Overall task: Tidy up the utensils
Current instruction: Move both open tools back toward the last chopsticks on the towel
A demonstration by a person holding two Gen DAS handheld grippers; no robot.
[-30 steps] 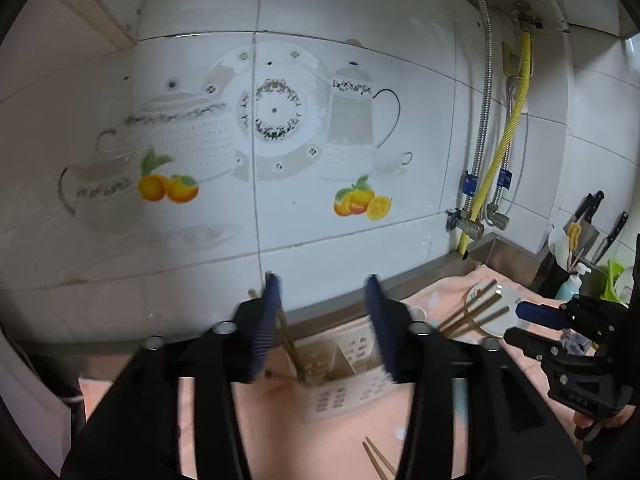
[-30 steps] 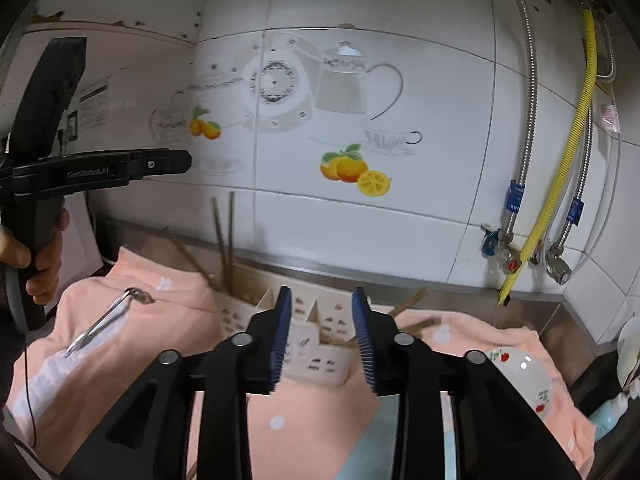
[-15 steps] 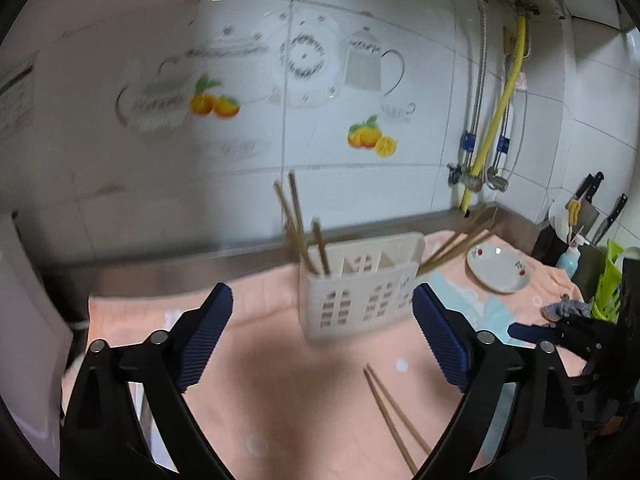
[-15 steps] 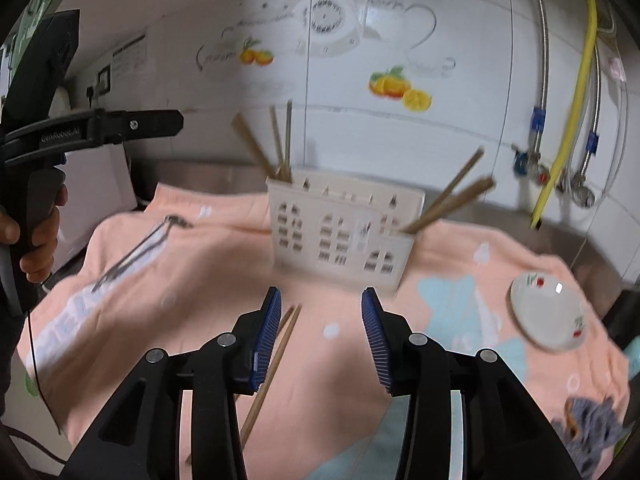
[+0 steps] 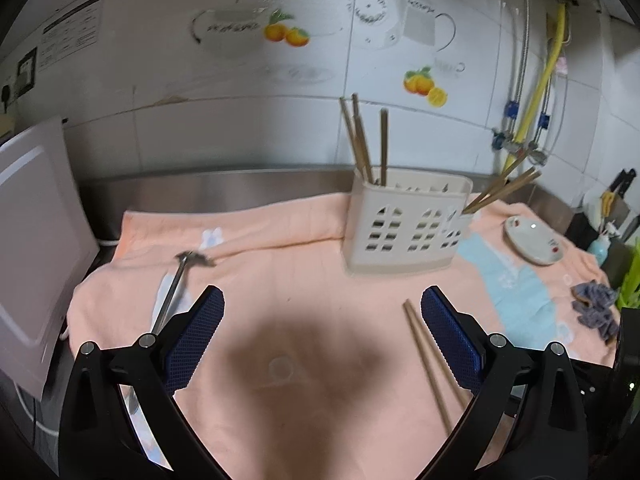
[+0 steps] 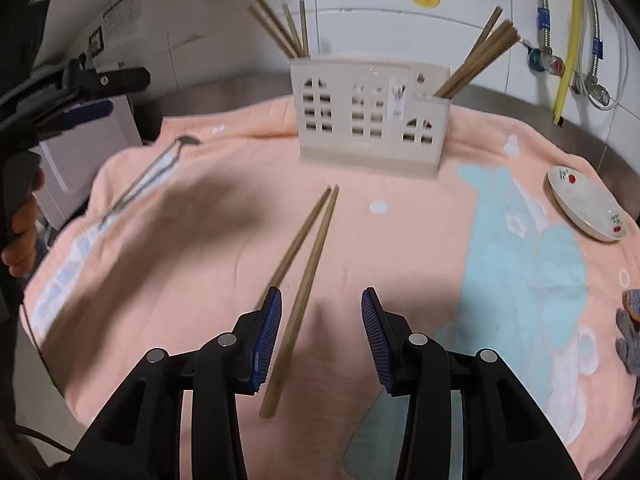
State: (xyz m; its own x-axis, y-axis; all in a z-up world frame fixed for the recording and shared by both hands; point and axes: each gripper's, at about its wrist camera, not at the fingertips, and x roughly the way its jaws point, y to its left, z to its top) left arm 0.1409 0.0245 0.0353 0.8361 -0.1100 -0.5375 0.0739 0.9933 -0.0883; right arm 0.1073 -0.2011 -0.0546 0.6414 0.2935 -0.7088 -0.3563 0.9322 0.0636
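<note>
A white slotted utensil holder (image 5: 406, 224) (image 6: 370, 118) stands on the peach towel (image 5: 304, 360) with wooden chopsticks upright in its left and right ends. A loose pair of chopsticks (image 6: 306, 272) (image 5: 430, 364) lies on the towel. A metal spoon (image 5: 176, 284) (image 6: 154, 168) lies at the left. My right gripper (image 6: 320, 336) is open, low over the near ends of the loose chopsticks. My left gripper (image 5: 320, 340) is wide open and empty above the towel's middle; it also shows in the right wrist view (image 6: 88, 100).
A small white plate (image 5: 532, 242) (image 6: 586, 210) sits at the right. A grey cloth (image 5: 596, 312) lies beyond it. A white board (image 5: 36, 240) leans at the left. Tiled wall and pipes (image 5: 532, 92) stand behind.
Both grippers pulled back and tilted down from the wall to the towel. The left gripper opened wide. The right gripper opened a little and came over the loose chopsticks.
</note>
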